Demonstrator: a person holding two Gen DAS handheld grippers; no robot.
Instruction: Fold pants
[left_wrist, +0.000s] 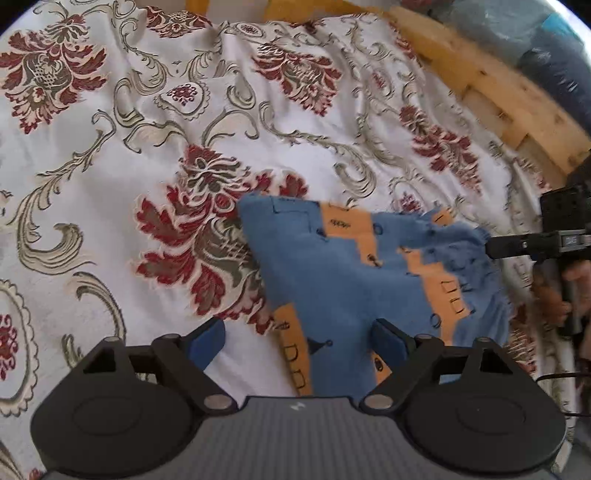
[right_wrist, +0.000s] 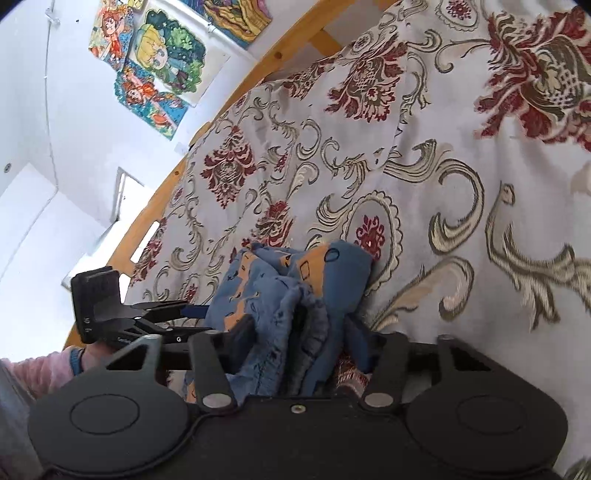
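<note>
In the left wrist view, the left gripper (left_wrist: 298, 341) is hovering with its 2 blue fingers (left_wrist: 207, 341) spread wide, grasping nothing. The blue and orange pants (left_wrist: 354, 273) are lying on the floral bedspread (left_wrist: 110, 147), reaching in between those fingers nearer the right one. The right gripper (left_wrist: 491, 247) is pinching the pants' far edge.

In the right wrist view, the right gripper (right_wrist: 291, 325) is clenching bunched pants (right_wrist: 295, 280) between its fingers, while the left gripper (right_wrist: 192, 319) is sitting just beside the cloth.
</note>
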